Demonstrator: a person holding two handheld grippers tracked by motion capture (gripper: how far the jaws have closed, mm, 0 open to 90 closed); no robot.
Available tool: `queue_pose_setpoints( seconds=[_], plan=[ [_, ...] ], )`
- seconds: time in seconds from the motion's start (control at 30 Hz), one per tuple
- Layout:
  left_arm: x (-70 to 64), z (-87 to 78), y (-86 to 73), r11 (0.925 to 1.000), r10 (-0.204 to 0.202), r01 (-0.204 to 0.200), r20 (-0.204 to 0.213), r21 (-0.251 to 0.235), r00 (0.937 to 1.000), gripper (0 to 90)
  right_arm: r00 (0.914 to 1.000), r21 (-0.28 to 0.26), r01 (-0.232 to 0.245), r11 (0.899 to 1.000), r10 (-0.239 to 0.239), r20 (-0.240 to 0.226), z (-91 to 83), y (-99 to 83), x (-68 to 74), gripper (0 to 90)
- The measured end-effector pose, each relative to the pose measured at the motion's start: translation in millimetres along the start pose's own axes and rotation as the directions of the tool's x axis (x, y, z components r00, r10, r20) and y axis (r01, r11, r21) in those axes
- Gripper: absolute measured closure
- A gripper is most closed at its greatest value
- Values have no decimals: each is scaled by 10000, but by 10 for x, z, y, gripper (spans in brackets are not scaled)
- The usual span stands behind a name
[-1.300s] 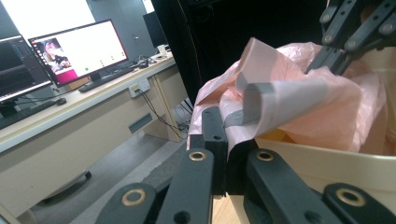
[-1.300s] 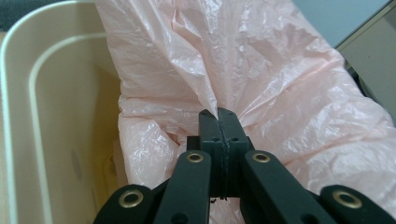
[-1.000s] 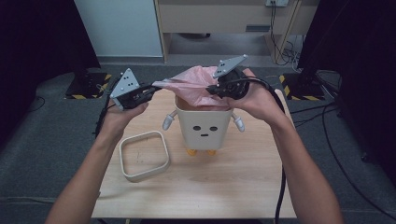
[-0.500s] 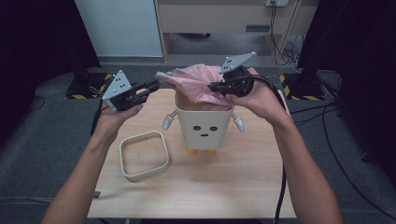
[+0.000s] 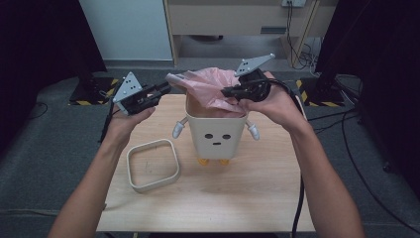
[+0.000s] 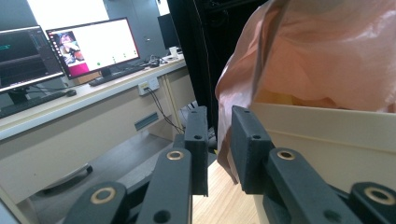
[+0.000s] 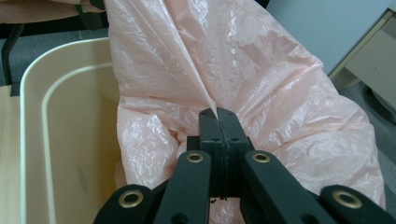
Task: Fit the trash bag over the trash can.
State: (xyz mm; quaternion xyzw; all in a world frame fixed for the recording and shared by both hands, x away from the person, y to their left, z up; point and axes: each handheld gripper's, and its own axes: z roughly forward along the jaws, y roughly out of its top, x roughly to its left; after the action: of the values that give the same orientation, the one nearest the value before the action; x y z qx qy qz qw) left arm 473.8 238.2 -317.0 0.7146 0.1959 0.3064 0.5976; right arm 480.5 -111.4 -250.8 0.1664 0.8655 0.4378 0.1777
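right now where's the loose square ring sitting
In the high view the square ring lies flat on the table's left side, just left of the face bin, below the left gripper.

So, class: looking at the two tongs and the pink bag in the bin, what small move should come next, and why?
Probably close the left tongs on the pink bag. Their jaws stand apart beside its edge, while the right tongs already pinch it above the bin.

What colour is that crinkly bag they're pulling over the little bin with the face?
Pale pink bag; it shows best in the right gripper view.
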Motion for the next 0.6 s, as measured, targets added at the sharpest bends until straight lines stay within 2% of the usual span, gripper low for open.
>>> queue_pose_setpoints(
  seconds=[0.13, 0.2, 0.27, 0.43, 0.6],
  plan=[
    [-13, 20, 10, 9999, -67, 67, 31, -123, 10000, 754, 10000, 45, -5, 10000, 5, 5, 1, 1, 1, 900],
    [-36, 17, 21, 9999, 107, -106, 100, -104, 9999, 748, 10000, 3, -54, 10000, 54, 28, -3, 3, -5, 900],
    [-46, 9, 24, 9999, 113, -112, 113, -93, 9999, 748, 10000, 38, -59, 10000, 59, 53, -10, 4, -11, 900],
    [-41, -101, 92, 9989, 175, -172, 57, -447, 9998, 766, 10000, 68, -88, 9999, 88, 42, -1, -3, -17, 900],
    [-25, -203, 145, 9970, 335, -321, 180, -704, 9993, 795, 9999, 55, -105, 9999, 105, 52, -3, -4, -29, 900]
  ],
)
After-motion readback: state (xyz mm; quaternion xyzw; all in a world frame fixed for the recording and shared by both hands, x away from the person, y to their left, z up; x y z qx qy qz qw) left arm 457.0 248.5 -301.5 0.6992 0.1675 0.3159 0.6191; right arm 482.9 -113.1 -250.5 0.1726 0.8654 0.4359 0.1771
